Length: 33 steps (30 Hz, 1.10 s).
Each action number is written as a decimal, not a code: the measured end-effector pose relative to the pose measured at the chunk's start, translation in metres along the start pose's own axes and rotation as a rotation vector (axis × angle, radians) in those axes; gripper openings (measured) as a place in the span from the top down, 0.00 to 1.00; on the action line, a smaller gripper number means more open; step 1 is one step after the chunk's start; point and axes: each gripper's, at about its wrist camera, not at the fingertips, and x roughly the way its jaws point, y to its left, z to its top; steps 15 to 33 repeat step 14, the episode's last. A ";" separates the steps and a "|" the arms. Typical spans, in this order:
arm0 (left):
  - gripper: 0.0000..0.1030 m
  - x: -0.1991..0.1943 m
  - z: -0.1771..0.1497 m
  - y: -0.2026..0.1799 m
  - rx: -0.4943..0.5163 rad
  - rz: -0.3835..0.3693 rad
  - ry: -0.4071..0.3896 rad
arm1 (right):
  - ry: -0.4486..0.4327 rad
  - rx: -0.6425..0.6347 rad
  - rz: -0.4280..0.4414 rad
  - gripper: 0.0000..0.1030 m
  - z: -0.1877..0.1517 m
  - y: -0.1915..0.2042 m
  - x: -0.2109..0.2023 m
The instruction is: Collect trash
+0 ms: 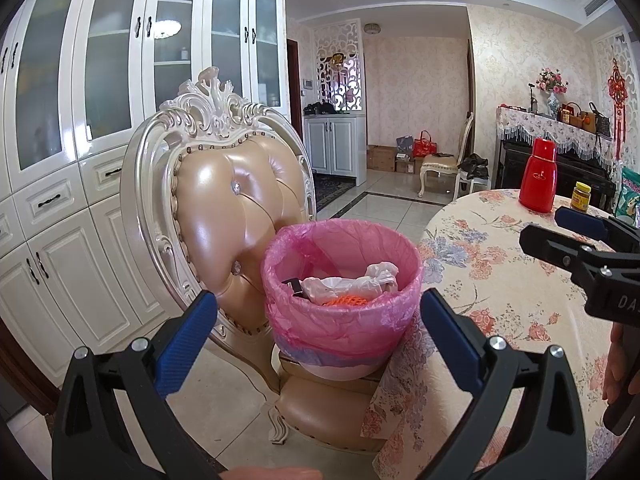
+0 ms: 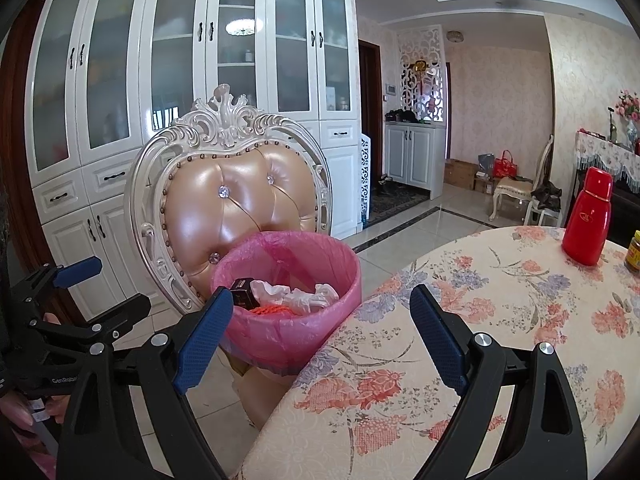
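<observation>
**Both grippers hanging released before the lined bin on the chair seat**

Left to right, left wrist view: standing at 9 o'clock, a white cabinet wall (image 1: 60, 160); rising at centre, a padded chair (image 1: 236, 208) carrying the trash bin (image 1: 340, 320) on its seat; spreading from 3 to 5 o'clock, the round table under a floral tablecloth (image 1: 500, 288); standing at 2 o'clock, a red flask (image 1: 538, 176) with a small yellow-lidded jar (image 1: 581, 196) just beside it.

Tools: left gripper (image 1: 318, 334) hanging spread wide and grasping nothing, its blue pads (image 1: 186, 340) flanking the bin's near wall without touching; right gripper (image 2: 322, 338) likewise released and empty, straddling the gap between bin and table edge.

Container: bin lined with a pink bag (image 2: 288, 328) folded over the rim, sitting at 12 o'clock from both tools and touching or nearly touching the table edge. Holding, left to right in the right wrist view: a dark box (image 2: 244, 294), orange netting (image 2: 272, 310) low at the front, crumpled white plastic (image 2: 304, 296). Well under full.

Doing the step well, as judged: no loose trash showing on the visible table, so probably either seeking a further piece or gathering the liner. For the liner, pinching the folded film at the rim rather than the contents, lifting straight up, steadying the bin against tipping off the seat.
</observation>
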 end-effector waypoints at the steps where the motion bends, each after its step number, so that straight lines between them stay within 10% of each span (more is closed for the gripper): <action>1: 0.05 0.000 0.000 0.000 -0.003 -0.007 0.000 | 0.000 0.000 0.000 0.18 0.000 0.000 0.000; 33: 0.05 0.000 0.001 0.002 -0.024 -0.007 0.015 | -0.004 0.003 -0.002 0.18 0.002 -0.002 -0.002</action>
